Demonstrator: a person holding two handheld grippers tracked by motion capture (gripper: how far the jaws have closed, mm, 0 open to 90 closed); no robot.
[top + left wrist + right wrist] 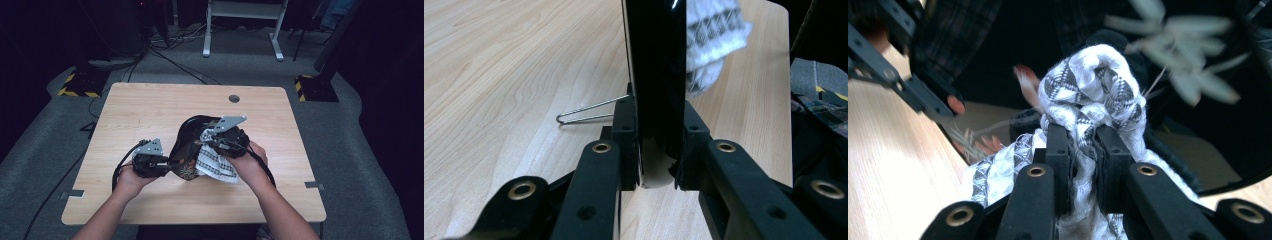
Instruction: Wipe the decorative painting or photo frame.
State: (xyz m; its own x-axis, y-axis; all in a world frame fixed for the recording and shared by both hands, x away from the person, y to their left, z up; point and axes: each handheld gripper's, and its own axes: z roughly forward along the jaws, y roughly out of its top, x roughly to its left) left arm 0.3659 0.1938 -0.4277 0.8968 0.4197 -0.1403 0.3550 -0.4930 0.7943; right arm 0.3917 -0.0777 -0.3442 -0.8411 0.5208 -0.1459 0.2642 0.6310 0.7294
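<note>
A glossy black plate (192, 131) with a leaf pattern stands tilted on edge over the wooden table (150, 110). My left gripper (167, 166) is shut on its near rim. In the left gripper view the jaws (657, 106) clamp the plate's rim (656, 60) from both sides. My right gripper (216, 142) is shut on a bunched white cloth (216, 166) with a grey diamond pattern and holds it against the plate's inner face. In the right gripper view the cloth (1090, 80) bulges out past the jaws (1084, 134) in front of the plate (1198, 120).
A thin bent wire (585, 112) lies on the table beside the left jaw. A round cable hole (234, 98) sits near the table's far edge. Cables (170, 55) and a white desk frame (242, 25) are on the floor behind.
</note>
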